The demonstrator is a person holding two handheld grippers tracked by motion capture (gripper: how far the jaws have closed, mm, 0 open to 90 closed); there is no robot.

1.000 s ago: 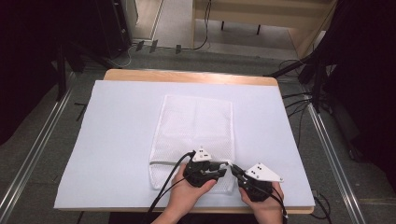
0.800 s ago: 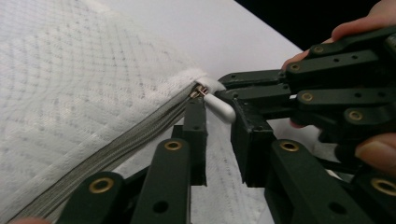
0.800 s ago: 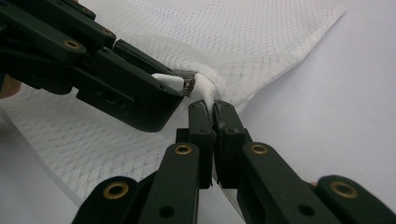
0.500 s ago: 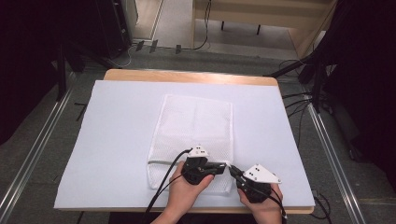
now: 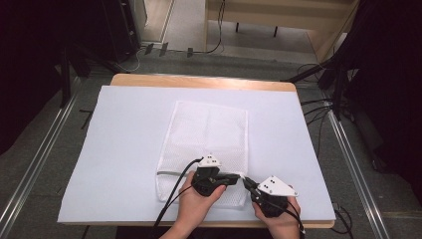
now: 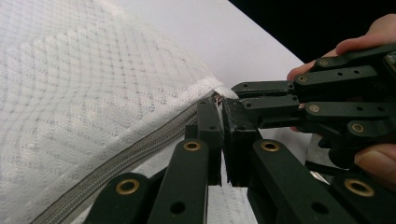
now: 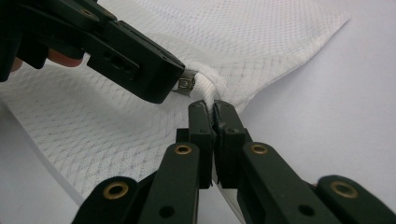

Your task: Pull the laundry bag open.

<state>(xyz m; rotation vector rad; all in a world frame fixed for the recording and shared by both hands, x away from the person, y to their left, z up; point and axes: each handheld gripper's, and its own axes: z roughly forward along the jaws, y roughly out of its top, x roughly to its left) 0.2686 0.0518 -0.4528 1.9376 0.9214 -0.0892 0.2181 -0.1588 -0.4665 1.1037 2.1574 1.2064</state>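
A white mesh bag (image 5: 209,134) lies flat in the middle of the table, its grey zipper (image 6: 140,149) running along the near edge. My left gripper (image 5: 241,178) is at the zipper's right end, shut on the small metal zipper pull (image 7: 187,84). In the left gripper view its jaws (image 6: 220,105) meet at the bag's corner. My right gripper (image 5: 247,182) faces it tip to tip. In the right gripper view my right gripper (image 7: 214,107) is shut on the bag's fabric just beside the pull.
A white sheet (image 5: 124,149) covers the wooden table (image 5: 199,80). Cables trail from both grippers over the near edge. Dark stands and floor cables (image 5: 318,107) lie beyond the table's right side.
The left gripper has shifted slightly along the bag's near edge. The right hand has stayed where it was.
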